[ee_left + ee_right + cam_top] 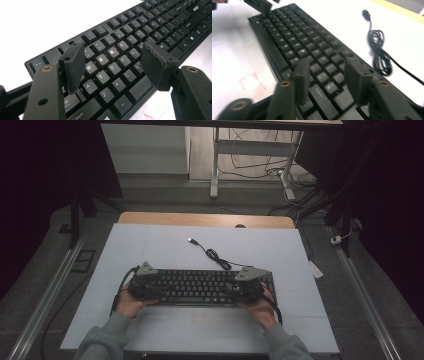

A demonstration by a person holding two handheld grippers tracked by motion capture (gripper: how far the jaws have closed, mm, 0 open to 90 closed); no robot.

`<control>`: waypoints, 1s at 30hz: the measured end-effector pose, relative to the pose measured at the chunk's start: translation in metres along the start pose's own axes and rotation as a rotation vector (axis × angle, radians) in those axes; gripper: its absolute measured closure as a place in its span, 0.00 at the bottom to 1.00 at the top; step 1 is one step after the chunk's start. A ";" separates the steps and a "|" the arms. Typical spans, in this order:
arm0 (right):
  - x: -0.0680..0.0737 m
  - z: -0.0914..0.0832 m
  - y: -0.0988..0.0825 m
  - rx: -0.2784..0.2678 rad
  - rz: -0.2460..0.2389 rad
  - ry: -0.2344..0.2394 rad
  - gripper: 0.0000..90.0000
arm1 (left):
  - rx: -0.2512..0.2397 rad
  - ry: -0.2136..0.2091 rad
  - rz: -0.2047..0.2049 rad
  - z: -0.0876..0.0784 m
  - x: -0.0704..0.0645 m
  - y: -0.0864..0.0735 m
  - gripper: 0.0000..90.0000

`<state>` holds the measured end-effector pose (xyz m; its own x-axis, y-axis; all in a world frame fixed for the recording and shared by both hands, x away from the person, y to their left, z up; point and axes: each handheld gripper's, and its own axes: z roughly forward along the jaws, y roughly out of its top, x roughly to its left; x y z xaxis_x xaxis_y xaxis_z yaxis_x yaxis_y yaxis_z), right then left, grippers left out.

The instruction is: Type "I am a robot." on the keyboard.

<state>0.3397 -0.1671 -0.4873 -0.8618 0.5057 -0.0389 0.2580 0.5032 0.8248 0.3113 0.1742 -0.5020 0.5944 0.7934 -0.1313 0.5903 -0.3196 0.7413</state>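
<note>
A black keyboard (200, 287) lies across the white board, with its lettered keys (112, 52) close under my left jaws. My left gripper (161, 289) hovers over the keyboard's left end, jaws pointing along it. The left gripper (113, 65) is open, its pads above the keys and nothing between them. My right gripper (229, 289) is over the keyboard's right end, facing the left one. The right gripper (329, 80) is open too, its pads apart just above the keys (312, 47). The keyboard's cable (217, 256) coils behind it and ends in a USB plug (192, 240).
The white board (150, 250) covers a wooden table whose far edge (200, 218) shows. The coiled cable (378, 47) lies on the board beside the keyboard. Red marks (249, 82) are drawn near the front. Desk legs and floor cables (260, 167) lie beyond.
</note>
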 end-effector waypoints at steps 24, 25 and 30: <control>0.003 0.056 0.024 0.069 0.034 0.050 0.99 | 0.026 -0.004 0.026 0.008 -0.005 -0.001 0.39; 0.003 0.057 0.025 0.080 0.028 0.047 0.99 | 0.027 -0.003 0.027 0.008 -0.005 -0.001 0.39; 0.002 0.065 0.026 0.099 0.025 0.051 0.99 | 0.037 0.000 0.036 0.010 -0.006 -0.001 0.39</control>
<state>0.3729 -0.1070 -0.5026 -0.8749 0.4841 0.0120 0.3198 0.5590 0.7650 0.3122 0.1645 -0.5080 0.6160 0.7807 -0.1052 0.5881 -0.3669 0.7208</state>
